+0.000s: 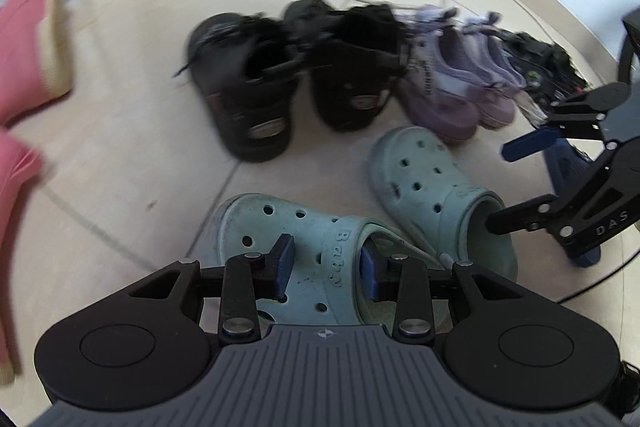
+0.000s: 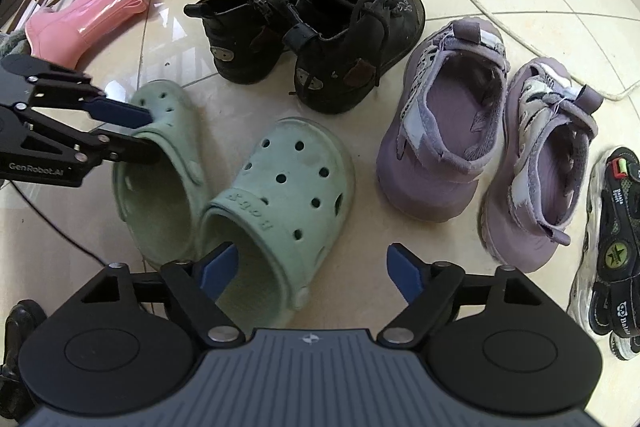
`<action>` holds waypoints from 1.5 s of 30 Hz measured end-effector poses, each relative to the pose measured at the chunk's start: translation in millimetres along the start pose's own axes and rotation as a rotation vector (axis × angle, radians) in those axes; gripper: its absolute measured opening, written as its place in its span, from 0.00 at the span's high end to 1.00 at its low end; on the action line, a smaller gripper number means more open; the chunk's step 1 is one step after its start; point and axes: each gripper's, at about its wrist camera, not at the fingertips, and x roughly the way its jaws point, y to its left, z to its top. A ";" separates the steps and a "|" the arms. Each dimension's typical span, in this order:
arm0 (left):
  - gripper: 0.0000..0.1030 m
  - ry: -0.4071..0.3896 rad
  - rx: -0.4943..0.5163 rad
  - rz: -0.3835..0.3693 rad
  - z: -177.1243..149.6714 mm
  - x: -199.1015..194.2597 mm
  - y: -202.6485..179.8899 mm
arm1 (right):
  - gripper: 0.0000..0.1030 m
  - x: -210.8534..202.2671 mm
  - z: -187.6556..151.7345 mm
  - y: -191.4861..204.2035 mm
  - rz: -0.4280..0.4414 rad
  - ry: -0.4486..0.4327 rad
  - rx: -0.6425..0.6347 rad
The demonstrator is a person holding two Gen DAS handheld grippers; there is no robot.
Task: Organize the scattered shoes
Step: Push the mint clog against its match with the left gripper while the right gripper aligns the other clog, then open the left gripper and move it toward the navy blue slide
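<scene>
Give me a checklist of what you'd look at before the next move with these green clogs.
1. Left gripper clamped on left clog: ok.
2. Right gripper straddling right clog's side wall: ok, one finger inside.
3. Right gripper gripping it: not ok, jaws open.
4. Black boots paired: ok.
5. Pink boots standing: not ok, lying over.
</scene>
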 end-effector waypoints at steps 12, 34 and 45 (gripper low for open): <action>0.61 0.004 0.091 -0.074 17.7 22.4 -26.3 | 0.42 2.4 -9.1 -10.6 0.027 0.030 0.027; 0.53 0.067 -0.234 0.069 -23.5 -4.8 -6.3 | 0.59 17.7 -21.5 -10.7 0.045 0.099 0.046; 0.53 0.048 -0.266 0.099 -27.6 -16.0 25.5 | 0.68 18.7 -17.7 17.5 0.059 0.084 0.061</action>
